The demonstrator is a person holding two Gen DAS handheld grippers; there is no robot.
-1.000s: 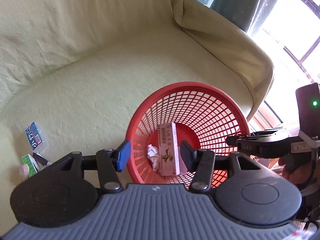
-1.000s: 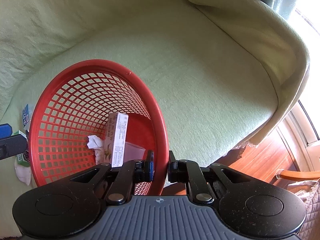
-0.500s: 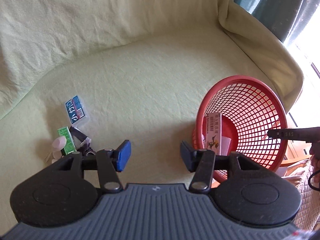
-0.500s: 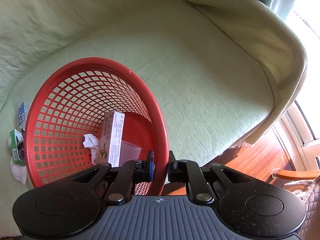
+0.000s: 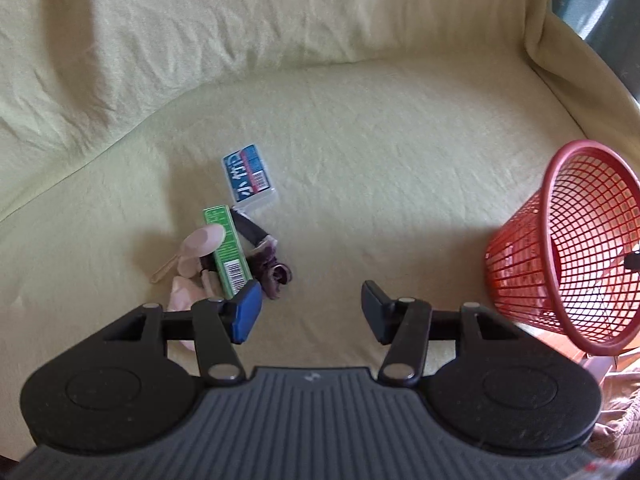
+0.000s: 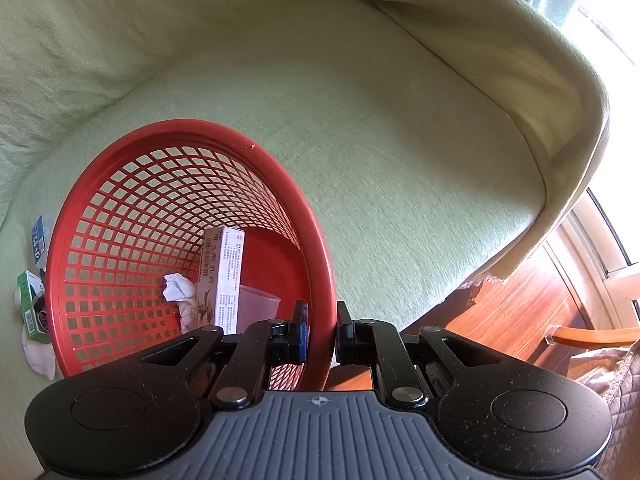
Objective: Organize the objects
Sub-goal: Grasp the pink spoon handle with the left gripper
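Note:
My left gripper (image 5: 311,312) is open with nothing between its fingers, above the sofa seat just right of a small heap of objects. The heap holds a green box (image 5: 227,250), a blue-labelled clear case (image 5: 248,178), a pale pink spoon (image 5: 200,242), a dark purple hair tie (image 5: 274,272) and a black strip (image 5: 248,229). My right gripper (image 6: 322,332) is shut on the rim of the red mesh basket (image 6: 180,216), which tilts at the seat's edge. Inside lie a white printed box (image 6: 224,276), crumpled paper (image 6: 178,290) and a clear plastic piece (image 6: 258,306). The basket (image 5: 568,244) shows at the left wrist view's right edge.
The pale green sofa cover (image 5: 360,140) spreads across seat and backrest. The sofa arm (image 6: 520,60) rises at the right. Beyond it lie a wooden floor (image 6: 512,300), a bright window and a chair part (image 6: 592,336). White tissue (image 6: 38,354) lies by the green box (image 6: 30,300).
My left gripper has swung left, away from over the basket, until the heap of small objects is just ahead of it. The right gripper and the basket have stayed put.

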